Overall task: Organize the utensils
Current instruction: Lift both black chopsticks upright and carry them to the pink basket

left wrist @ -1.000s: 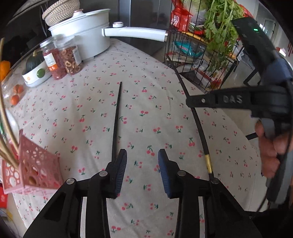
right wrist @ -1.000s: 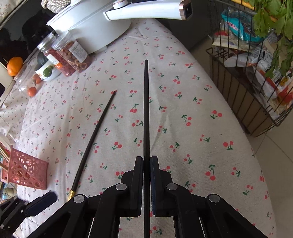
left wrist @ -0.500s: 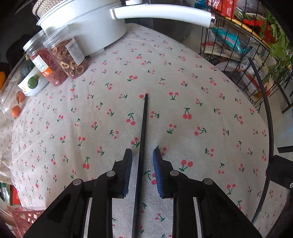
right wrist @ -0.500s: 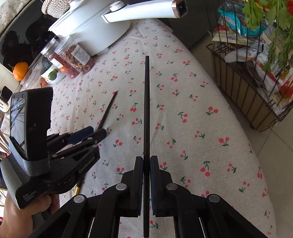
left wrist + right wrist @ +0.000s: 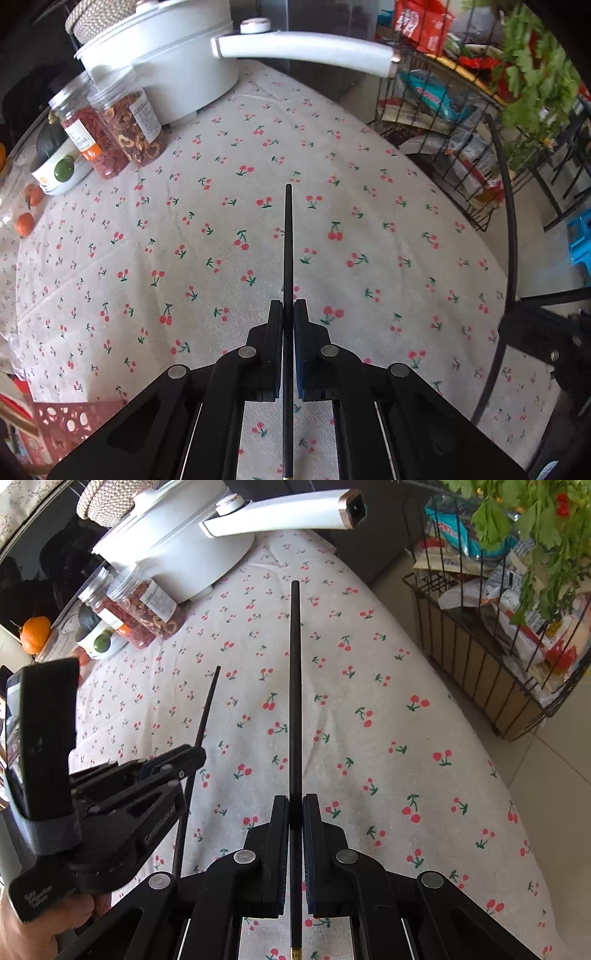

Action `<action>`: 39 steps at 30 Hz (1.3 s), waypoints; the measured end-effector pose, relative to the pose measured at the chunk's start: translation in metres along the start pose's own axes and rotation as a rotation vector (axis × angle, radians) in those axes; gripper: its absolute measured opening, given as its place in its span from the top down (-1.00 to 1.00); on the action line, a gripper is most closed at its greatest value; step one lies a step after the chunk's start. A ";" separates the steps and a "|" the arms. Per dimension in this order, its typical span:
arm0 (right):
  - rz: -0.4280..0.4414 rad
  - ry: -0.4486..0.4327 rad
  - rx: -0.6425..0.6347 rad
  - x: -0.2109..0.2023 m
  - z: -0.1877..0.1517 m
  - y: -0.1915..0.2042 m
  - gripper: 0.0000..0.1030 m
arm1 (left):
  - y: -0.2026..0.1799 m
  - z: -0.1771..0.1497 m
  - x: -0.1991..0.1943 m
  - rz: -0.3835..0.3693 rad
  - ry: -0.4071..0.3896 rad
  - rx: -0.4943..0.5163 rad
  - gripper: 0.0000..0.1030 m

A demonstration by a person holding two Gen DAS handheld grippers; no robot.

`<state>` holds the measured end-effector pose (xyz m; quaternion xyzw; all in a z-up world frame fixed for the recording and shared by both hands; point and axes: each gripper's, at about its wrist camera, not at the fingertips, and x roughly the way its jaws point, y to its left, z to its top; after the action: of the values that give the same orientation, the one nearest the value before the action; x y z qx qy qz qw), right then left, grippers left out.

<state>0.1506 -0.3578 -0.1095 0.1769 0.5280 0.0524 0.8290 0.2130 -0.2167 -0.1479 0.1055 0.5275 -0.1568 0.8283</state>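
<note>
Gripping one black chopstick point(image 5: 288, 243) each, left gripper point(image 5: 288, 306) just clamped and right gripper point(image 5: 295, 801) should lift level; tablecloth point(image 5: 369, 258) contact seems unclear.

A matt woven cotton-like tablecloth printed with red cherries point(image 5: 369, 221) covers the table. 2 slim matt black chopsticks point(image 5: 295, 701) look smooth. The white pot point(image 5: 166, 70) is glossy, its long handle point(image 5: 306, 51) smooth plastic. 2 clear plastic jars point(image 5: 125, 125) shine. The black wire basket point(image 5: 480, 672) is thin metal.
</note>
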 end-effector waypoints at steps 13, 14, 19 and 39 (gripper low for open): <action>0.051 -0.181 -0.025 -0.086 -0.023 0.048 0.92 | 0.003 -0.081 -0.160 -0.097 -0.259 0.044 0.90; 0.053 -0.194 -0.038 -0.090 -0.025 0.055 0.92 | 0.007 -0.087 -0.170 -0.096 -0.279 0.044 0.90; 0.056 -0.250 -0.109 -0.110 -0.034 0.084 0.92 | 0.033 -0.119 -0.220 -0.097 -0.402 0.017 0.90; 0.158 -0.304 -0.332 -0.131 -0.063 0.164 0.92 | 0.141 -0.163 -0.320 0.084 -0.738 -0.172 0.90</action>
<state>0.0535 -0.2260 0.0356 0.0850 0.3657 0.1760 0.9100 0.0016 0.0169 0.0746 -0.0064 0.2004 -0.1055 0.9740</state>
